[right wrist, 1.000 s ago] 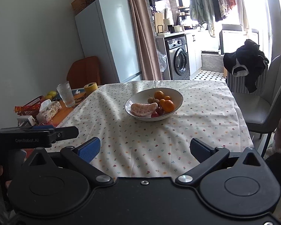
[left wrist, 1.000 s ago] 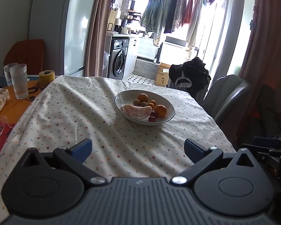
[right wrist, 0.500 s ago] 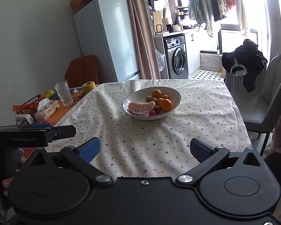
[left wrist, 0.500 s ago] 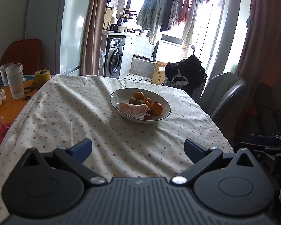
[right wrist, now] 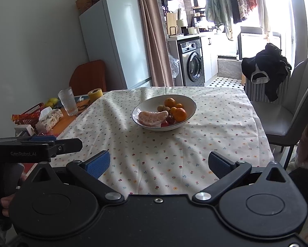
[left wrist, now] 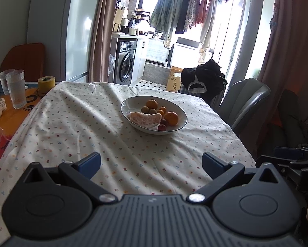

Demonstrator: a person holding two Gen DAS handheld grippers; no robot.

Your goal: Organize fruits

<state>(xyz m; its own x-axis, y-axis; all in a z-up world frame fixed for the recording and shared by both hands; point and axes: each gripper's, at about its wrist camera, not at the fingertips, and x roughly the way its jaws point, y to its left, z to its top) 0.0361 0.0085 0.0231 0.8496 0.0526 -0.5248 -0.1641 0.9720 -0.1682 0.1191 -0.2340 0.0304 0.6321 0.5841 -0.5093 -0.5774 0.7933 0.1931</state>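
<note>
Nearest, the left gripper (left wrist: 151, 162) hangs over the near edge of the table (left wrist: 71, 127), its blue pads spread wide with nothing between them and touching nothing. The right gripper (right wrist: 159, 163) is level beside it, spread just as wide and equally empty; both are well short of the fruit.

Further in, at mid-table, sits the bowl (left wrist: 177, 111). All the fruit in view on the cloth lies inside it: a peeled pomelo wedge (left wrist: 145, 119) at the front, two red cherries (left wrist: 162, 126) by its right end, a large orange (left wrist: 171, 118) on the right, another orange (left wrist: 152, 104) at the back, and small greenish and orange pieces between.

So the fruit lies gathered in one dish. That fits either a pile waiting to be sorted out or a tidy-up already done with the grippers backing off; these views cannot settle which. Any pick would call for a long forward reach and a narrower spread for the small pieces.
</note>
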